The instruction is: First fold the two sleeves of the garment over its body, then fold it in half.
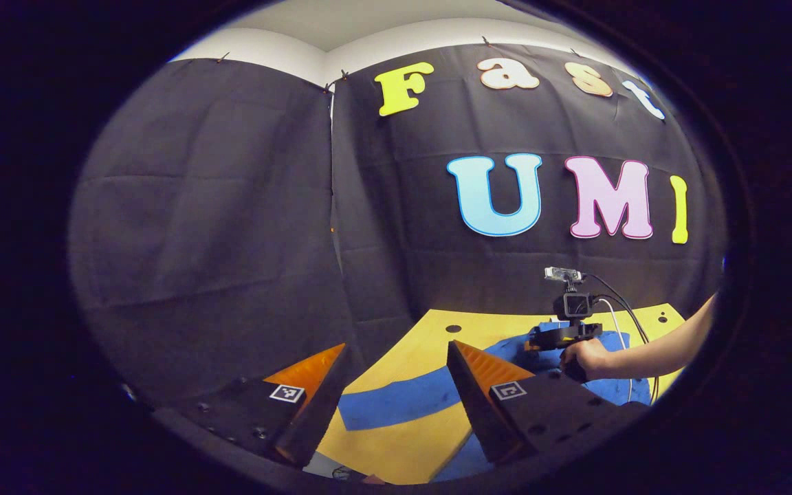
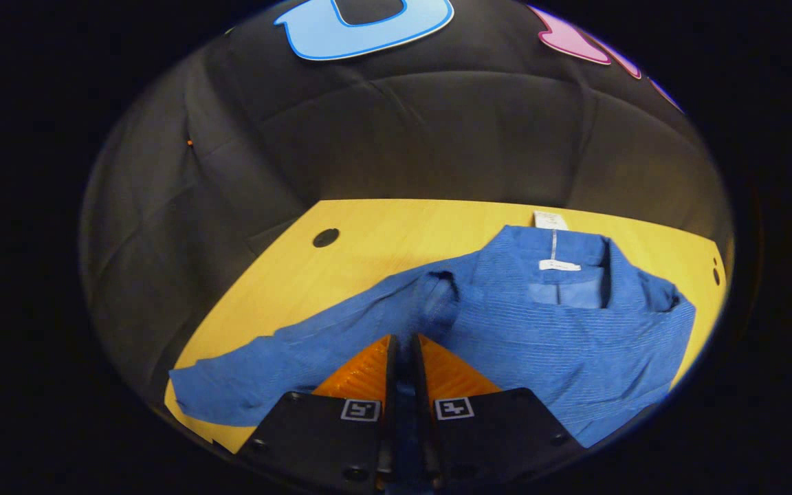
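Observation:
The blue knit garment (image 2: 561, 330) lies flat on the yellow table (image 2: 368, 234), collar (image 2: 568, 265) toward the far edge. One long sleeve (image 2: 251, 371) stretches out to the near left. My right gripper (image 2: 403, 342) is shut on a raised fold of blue cloth whose cuff-like opening (image 2: 441, 282) rests over the body. In the left gripper view my left gripper (image 1: 396, 354) hangs open above the table's near corner. Only a stretch of blue sleeve (image 1: 396, 405) shows below it. Farther right, a hand (image 1: 585, 357) holds the right gripper (image 1: 548, 338) low over the garment (image 1: 506, 350).
Black cloth walls close the booth behind and to the left of the table. The tabletop has a round hole (image 2: 326, 238) near its far left corner. A white tag (image 2: 551, 220) lies by the collar. Cables (image 1: 626, 316) trail from the right gripper above a forearm (image 1: 664, 344).

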